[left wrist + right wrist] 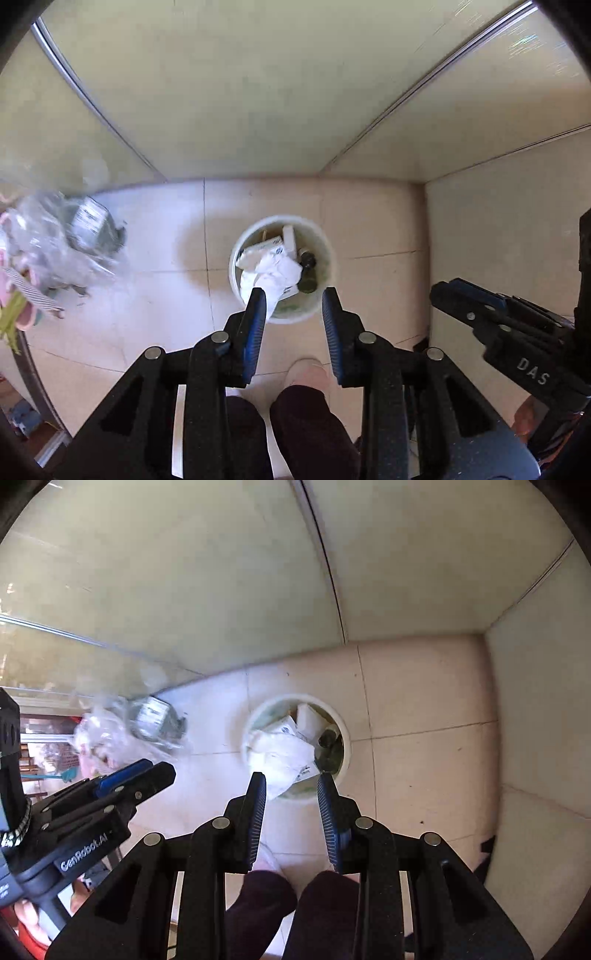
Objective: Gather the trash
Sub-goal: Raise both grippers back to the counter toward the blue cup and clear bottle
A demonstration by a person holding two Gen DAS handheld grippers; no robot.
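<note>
While both grippers point steeply down at the tiled floor, the white round bin stands on the floor below and ahead of them, near the corner where two pale wall panels meet.

Left gripper: jaws stand apart with a clear gap, and nothing is between the pads. In the left wrist view its fingertips frame the near rim of the bin; the left fingertip overlaps the crumpled white paper in the picture, but contact cannot be told.

Right gripper: jaws stand apart by a similar gap, nothing held. In the right wrist view its tips lie over the near edge of the bin, with the white paper just beyond the left fingertip.

Bin contents: crumpled white paper and wrappers on top, a small carton against the far wall, and a dark bottle at the right side.

A clear plastic bag of mixed items lies on the floor to the left of the bin, well apart from both grippers; it is blurred. The bag shows likewise in the right wrist view.

A person's dark trouser legs and a light slipper show between and below the left gripper's fingers.
</note>
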